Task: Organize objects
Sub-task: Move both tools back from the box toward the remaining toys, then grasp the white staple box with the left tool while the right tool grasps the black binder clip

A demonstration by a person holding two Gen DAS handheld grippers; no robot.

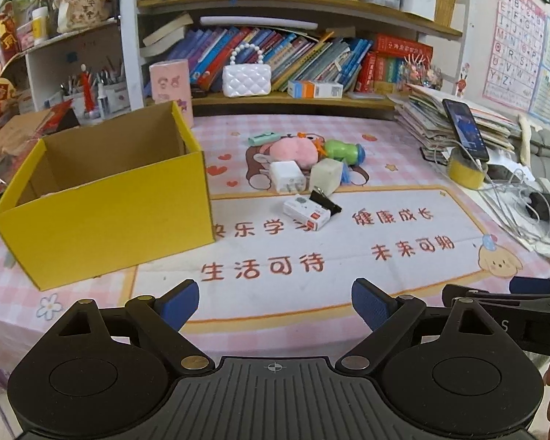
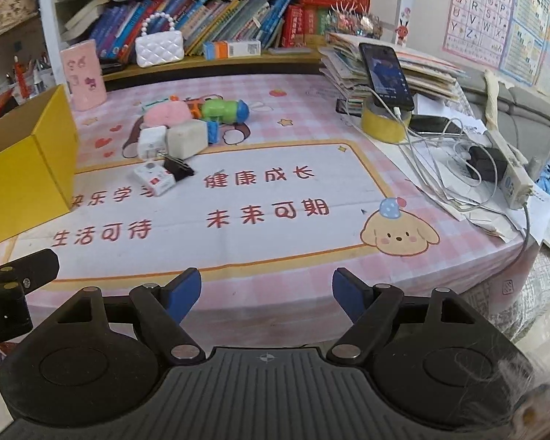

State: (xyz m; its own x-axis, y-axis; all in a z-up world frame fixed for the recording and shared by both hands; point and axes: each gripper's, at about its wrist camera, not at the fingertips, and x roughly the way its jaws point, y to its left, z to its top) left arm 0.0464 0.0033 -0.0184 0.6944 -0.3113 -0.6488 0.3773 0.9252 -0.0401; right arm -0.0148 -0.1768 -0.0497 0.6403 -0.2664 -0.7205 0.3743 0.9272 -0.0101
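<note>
Right gripper (image 2: 267, 293): blue-padded jaws apart, nothing between them, above the near edge of the pink checked tablecloth (image 2: 275, 253). Yellow box (image 2: 36, 168): left, open top. Small-item pile, far centre-left: pink plush toy (image 2: 167, 113), green toy (image 2: 223, 109), white charger (image 2: 151, 142), pale block (image 2: 187, 138), black binder clip (image 2: 178, 168), white card box (image 2: 154, 179). Phone (image 2: 385, 75): right, propped on yellow tape roll (image 2: 382, 123), cable attached. Power strip (image 2: 509, 172): far right.
</note>
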